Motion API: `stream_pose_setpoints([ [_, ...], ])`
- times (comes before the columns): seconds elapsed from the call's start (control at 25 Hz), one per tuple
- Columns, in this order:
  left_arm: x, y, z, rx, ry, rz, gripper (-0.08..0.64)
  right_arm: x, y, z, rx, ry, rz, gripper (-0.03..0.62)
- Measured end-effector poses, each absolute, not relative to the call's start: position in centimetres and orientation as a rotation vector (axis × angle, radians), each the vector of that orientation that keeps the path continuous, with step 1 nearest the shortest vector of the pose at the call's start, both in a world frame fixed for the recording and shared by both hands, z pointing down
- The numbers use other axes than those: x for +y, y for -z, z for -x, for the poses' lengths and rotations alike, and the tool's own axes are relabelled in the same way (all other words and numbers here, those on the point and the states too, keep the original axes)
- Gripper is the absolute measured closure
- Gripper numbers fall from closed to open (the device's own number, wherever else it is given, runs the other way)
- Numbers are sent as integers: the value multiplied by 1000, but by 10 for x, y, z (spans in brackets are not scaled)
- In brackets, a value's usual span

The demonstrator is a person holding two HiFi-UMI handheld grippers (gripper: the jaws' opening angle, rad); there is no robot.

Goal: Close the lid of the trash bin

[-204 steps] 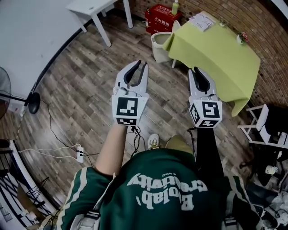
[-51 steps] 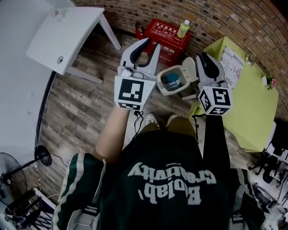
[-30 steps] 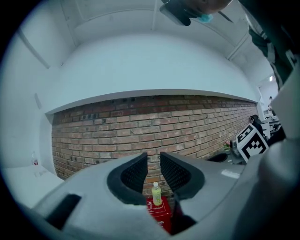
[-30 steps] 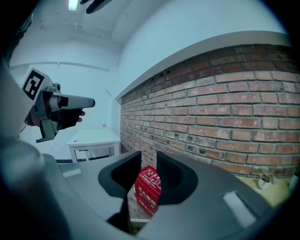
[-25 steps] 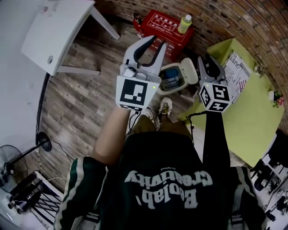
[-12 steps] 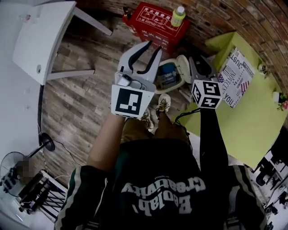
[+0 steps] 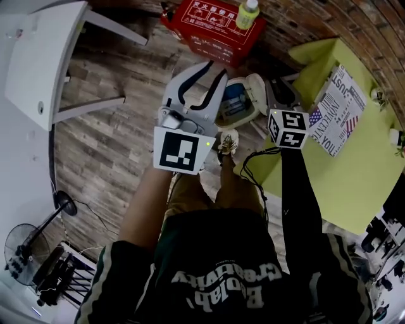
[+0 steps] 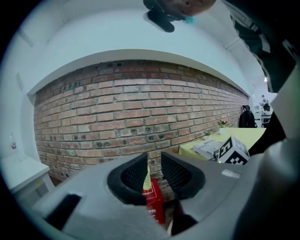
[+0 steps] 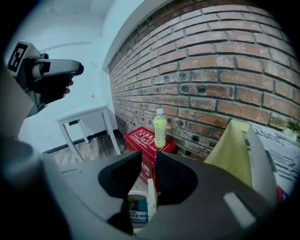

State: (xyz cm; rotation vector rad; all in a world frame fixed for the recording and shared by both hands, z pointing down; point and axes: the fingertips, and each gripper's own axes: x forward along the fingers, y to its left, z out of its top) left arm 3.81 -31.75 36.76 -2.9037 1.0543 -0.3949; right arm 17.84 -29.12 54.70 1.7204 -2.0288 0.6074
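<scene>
1. Trash bin (image 7: pixel 240 120) upper centre of head view, lid (image 7: pixel 256 88) upright on its right
2. Lid looks light, hinged plastic: nudge its top edge
3. Left gripper (image 7: pixel 212 73) parted, empty; right gripper (image 7: pixel 280 88) jaws apart, just narrowing, empty

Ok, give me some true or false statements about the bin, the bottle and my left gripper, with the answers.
1. The lid of the trash bin stands open. True.
2. The green bottle stands inside the trash bin. False: it stands on the red box by the brick wall.
3. The left gripper holds the green bottle. False: its jaws are apart and grip nothing.
4. A newspaper lies on the yellow-green tablecloth. True.
</scene>
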Motion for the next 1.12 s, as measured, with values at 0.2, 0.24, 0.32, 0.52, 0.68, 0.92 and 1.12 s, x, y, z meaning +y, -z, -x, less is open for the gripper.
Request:
stream_pose_setpoints([
  [0.2, -321, -388, -36, 1056, 411, 2930, 460, -302, -570, -179, -1990, -647, -1738, 486],
  [0.24, -322, -392, -36, 1057, 414, 2933, 460, -303, -576, -180, -1979, -661, -1743, 488],
  [0.32, -324, -397, -35, 1067, 412, 2941, 460, -303, -590, -184, -1950, -691, -1753, 488],
  [0.52, -327, -410, -32, 1085, 418, 2959, 460, -304, -621, -204, -1848, -754, -1796, 485],
  [0.68, -329, -423, -29, 1098, 415, 2990, 462, -302, -645, -208, -1809, -800, -1761, 471],
  [0.92, -327, -447, -27, 1127, 421, 3044, 462, -297, -671, -226, -1705, -864, -1803, 466],
  [1.12, -323, -464, -25, 1129, 433, 3065, 462, -290, -694, -233, -1602, -936, -1830, 474],
])
